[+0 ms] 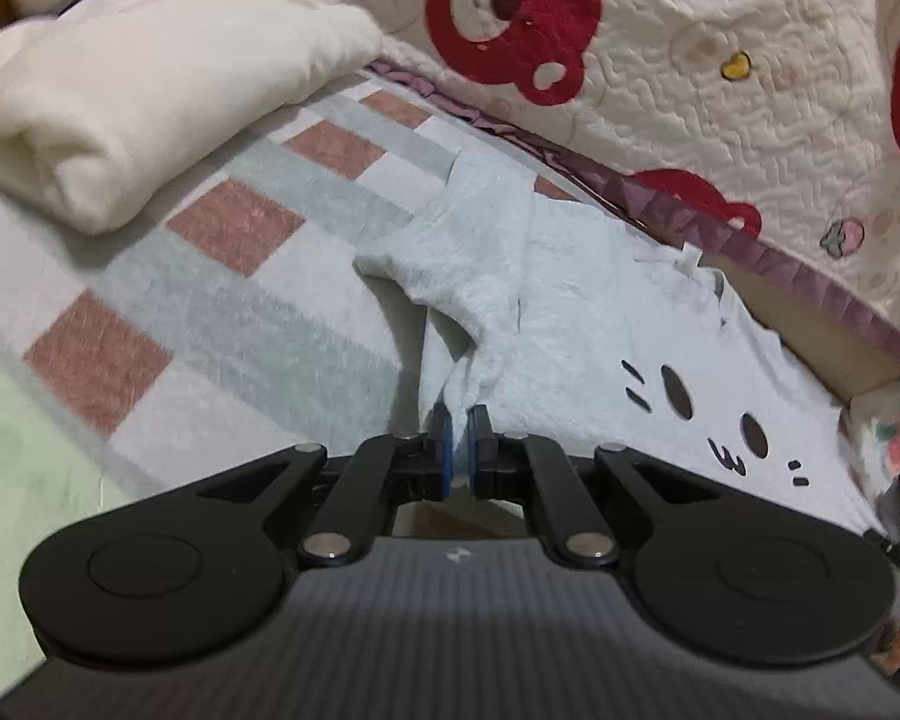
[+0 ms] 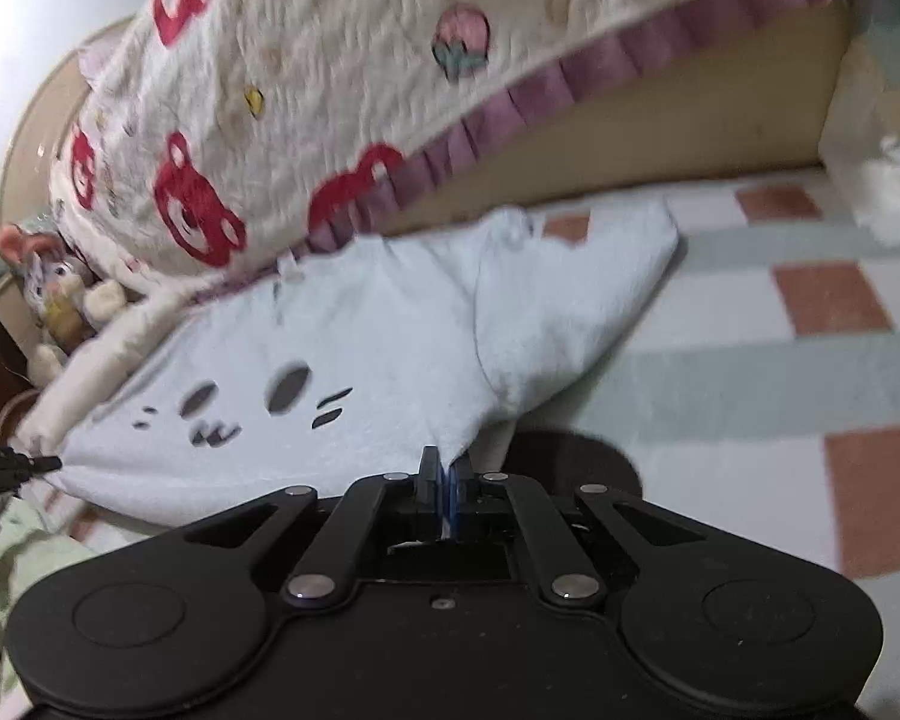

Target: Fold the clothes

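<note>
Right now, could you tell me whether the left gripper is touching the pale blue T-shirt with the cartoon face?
Touching: the left wrist view shows the left gripper pinching a bunched edge of the T-shirt.

Shirt (image 1: 570, 312) on blanket (image 1: 258, 276), quilt (image 1: 720, 90) behind, folded cloth (image 1: 138, 102) left.

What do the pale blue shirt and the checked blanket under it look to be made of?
The shirt looks like soft matte cotton knit: it bunches into fine gathers where each tool pinches it. The blanket looks like fuzzy fleece or brushed weave, with a nap that softens the check edges. Neither is certain.

Quilt (image 2: 306, 78) blurred, cut off above.
</note>
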Available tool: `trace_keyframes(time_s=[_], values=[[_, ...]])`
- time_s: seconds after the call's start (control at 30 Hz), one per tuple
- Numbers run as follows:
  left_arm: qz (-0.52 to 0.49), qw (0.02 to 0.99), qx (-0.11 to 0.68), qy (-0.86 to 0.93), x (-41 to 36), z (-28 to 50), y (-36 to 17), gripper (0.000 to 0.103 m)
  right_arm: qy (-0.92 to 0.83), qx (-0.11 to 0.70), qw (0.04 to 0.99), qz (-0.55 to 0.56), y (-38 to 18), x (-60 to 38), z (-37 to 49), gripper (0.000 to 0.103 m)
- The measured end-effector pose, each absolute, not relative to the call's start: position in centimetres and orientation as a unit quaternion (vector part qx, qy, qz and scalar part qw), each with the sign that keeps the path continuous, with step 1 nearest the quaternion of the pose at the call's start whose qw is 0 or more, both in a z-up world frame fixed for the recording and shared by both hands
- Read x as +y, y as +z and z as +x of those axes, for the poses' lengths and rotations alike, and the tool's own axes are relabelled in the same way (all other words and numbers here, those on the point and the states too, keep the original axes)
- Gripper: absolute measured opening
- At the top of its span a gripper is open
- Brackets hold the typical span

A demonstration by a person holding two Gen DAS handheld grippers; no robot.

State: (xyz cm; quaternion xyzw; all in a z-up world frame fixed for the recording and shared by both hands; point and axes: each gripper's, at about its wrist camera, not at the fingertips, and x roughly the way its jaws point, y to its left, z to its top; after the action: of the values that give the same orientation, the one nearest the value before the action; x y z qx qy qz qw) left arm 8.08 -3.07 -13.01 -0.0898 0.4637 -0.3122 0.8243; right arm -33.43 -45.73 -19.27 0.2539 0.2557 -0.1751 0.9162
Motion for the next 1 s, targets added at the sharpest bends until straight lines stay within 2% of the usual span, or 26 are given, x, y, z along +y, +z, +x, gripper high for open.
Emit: trace_keyframes(time_s=[0.33,0.63,0.8,1.0], values=[[-0.084,0.846,0.434,-0.297,-2.4,6.5,-10.3,0.004,-0.162,0.250,0.922,0.249,-17.7,-45.1,-34.2,0.004],[-0.060,0.837,0.452,-0.301,-1.6,5.3,-8.6,0.004,-0.143,0.294,0.919,0.222,-15.5,-43.4,-34.9,0.003],[-0.066,0.827,0.474,-0.296,-0.4,5.0,-9.9,0.004,-0.148,0.330,0.914,0.183,-16.7,-41.9,-35.3,0.003],[-0.016,0.835,0.467,-0.290,-1.4,3.9,-10.2,0.004,-0.147,0.332,0.908,0.209,-17.3,-42.4,-35.7,0.003]])
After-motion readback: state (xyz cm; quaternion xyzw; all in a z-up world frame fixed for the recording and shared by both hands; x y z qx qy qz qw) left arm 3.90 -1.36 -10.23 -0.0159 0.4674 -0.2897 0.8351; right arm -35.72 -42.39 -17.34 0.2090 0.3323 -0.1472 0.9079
